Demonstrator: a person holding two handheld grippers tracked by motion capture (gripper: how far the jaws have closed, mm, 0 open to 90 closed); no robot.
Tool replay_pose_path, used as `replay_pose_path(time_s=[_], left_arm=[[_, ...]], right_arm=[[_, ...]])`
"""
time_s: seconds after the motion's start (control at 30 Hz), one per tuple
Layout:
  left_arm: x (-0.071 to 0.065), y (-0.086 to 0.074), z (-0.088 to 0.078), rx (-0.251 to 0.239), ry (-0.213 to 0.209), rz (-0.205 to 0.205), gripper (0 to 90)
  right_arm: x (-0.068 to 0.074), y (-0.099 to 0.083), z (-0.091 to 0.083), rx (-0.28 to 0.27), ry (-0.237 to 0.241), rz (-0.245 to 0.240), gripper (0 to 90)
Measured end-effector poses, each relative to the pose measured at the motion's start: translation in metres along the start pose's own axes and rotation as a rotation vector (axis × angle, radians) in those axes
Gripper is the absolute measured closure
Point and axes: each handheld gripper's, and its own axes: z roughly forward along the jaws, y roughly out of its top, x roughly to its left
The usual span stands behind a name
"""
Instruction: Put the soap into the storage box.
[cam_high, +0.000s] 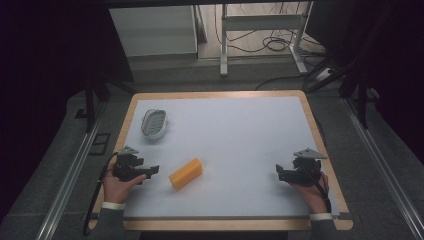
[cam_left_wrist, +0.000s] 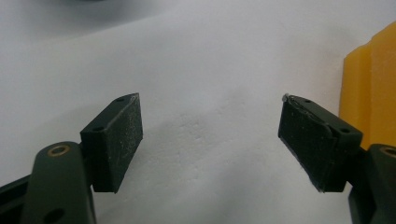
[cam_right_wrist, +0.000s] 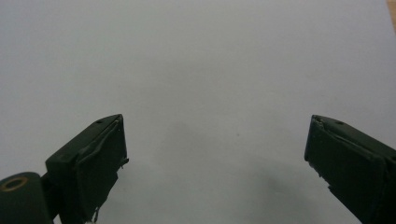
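Left gripper (cam_high: 150, 171) lay spread and empty just left of the orange block (cam_high: 185, 173), right gripper (cam_high: 280, 172) likewise spread; probably pre-grasp, next needing jaws astride the block.

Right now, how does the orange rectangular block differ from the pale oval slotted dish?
The orange rectangular block is solid and boxy; the pale oval slotted dish is rounded, hollow and ridged. The block lies near the left gripper, the dish farther back. Both rest untouched on the grey table mat.
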Motion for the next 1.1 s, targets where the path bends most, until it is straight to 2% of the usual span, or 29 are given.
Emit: replay_pose_path(time_s=[0.2,0.53,0.73,0.9,1.1], left_arm=[[0.001,0.0,0.004,0.014,0.002,0.004,22.2],[-0.001,0.001,0.001,0.012,0.005,0.016,22.0],[-0.001,0.003,-0.002,0.013,0.041,0.021,22.2],[-0.001,0.005,-0.002,0.027,0.053,0.015,22.3],[-0.006,0.013,-0.014,0.021,0.043,0.027,21.6]], right_arm=[[-0.004,-0.001,-0.003,-0.029,-0.007,0.013,5.8],[-0.006,-0.005,-0.008,-0.027,0.001,0.041,5.8],[-0.007,-0.009,-0.008,-0.025,-0.007,0.055,5.8],[-0.011,-0.011,-0.009,-0.043,-0.013,0.059,5.8],[-0.016,-0.012,-0.012,-0.053,-0.017,0.069,6.0]])
